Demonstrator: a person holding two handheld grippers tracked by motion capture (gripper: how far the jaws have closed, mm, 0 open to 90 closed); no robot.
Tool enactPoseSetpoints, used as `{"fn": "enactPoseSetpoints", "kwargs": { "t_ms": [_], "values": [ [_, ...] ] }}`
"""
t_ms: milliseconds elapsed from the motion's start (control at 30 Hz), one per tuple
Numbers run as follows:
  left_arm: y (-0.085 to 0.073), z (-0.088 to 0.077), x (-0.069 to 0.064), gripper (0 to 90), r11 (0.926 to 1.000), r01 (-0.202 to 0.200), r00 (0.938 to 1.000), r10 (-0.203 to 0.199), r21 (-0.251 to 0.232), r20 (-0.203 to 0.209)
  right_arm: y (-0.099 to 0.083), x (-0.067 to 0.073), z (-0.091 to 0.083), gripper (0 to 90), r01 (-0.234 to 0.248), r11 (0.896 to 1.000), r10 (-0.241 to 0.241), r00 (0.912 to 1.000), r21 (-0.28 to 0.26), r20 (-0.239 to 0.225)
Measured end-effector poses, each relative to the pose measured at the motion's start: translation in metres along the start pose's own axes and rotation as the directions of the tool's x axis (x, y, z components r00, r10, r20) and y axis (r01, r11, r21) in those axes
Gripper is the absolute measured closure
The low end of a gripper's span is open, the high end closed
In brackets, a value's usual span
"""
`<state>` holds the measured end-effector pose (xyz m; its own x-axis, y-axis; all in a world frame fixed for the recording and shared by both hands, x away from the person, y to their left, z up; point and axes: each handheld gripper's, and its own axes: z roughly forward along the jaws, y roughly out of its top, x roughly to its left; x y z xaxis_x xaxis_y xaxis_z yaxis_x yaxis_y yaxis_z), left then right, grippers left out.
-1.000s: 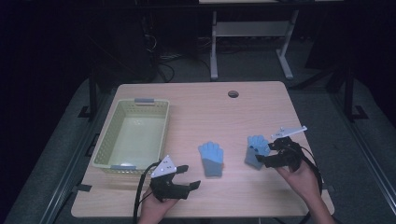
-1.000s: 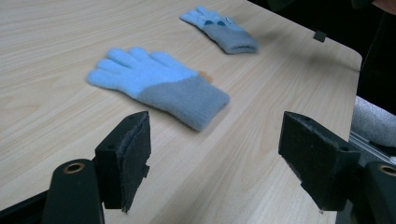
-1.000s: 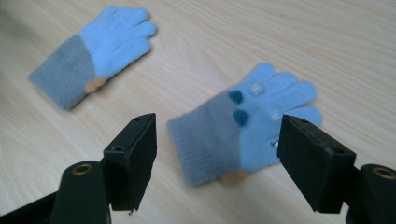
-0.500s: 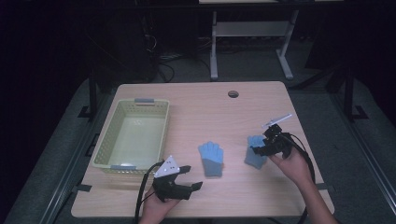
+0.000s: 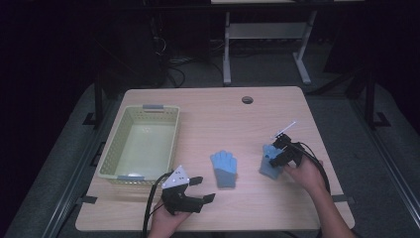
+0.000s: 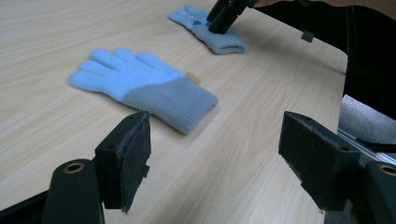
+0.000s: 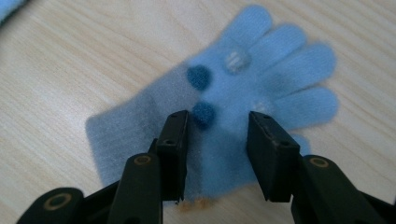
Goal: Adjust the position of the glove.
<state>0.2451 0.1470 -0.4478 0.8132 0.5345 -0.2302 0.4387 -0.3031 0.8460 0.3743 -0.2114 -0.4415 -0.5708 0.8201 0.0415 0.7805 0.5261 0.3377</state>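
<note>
- Two black jaws of the right gripper (image 7: 217, 156) straddle the palm of the right-hand glove (image 7: 243, 93); they have just been closing, with the knit between them, but the pads are not yet pinching it.
- That gripper comes down steeply on the glove in the high view (image 5: 275, 157), likely so the pads can gather a fold from the flat fabric.
- Look at the glove: light blue fingers spread flat, grey-blue cuff, two dark blue dots and pale patches on the palm, lying near the right edge of the table (image 5: 277, 106).
- Over on the other side, the left gripper (image 6: 215, 154) stands wide open and released, nothing between its pads, resting low near the front edge.
- It points at the second glove (image 6: 144, 91), same blue and grey, lying flat mid-table, seemingly waiting its turn.
- Farther out, the pale green basket (image 5: 111, 148) stands empty at the left, probably where both gloves are headed.
</note>
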Motion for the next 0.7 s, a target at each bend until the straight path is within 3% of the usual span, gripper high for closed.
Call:
{"fn": "enactPoseSetpoints", "kwargs": {
  "t_ms": [333, 433, 700],
  "values": [
    [0.0002, -0.0044, -0.0015, 25.1, 0.9996, 0.004, 0.9999, -0.005, -0.03, -0.015, 0.0015, 0.0031, 0.0016, 69.9, 0.016, 1.0, -0.016, 0.9998, -0.001, 0.015],
    [0.0025, -0.0058, -0.0023, 25.1, 0.9988, -0.022, 0.9995, 0.021, -0.043, -0.023, 0.0028, 0.004, 0.0017, 78.5, 0.011, 1.0, -0.011, 0.9999, 0.006, 0.001],
    [0.0038, -0.0058, -0.0019, 25.1, 0.9986, -0.044, 0.9986, 0.043, -0.028, -0.031, 0.0029, 0.0034, 0.0, 82.5, 0.013, 1.0, -0.013, 0.9998, 0.001, -0.014]
  ]
}}
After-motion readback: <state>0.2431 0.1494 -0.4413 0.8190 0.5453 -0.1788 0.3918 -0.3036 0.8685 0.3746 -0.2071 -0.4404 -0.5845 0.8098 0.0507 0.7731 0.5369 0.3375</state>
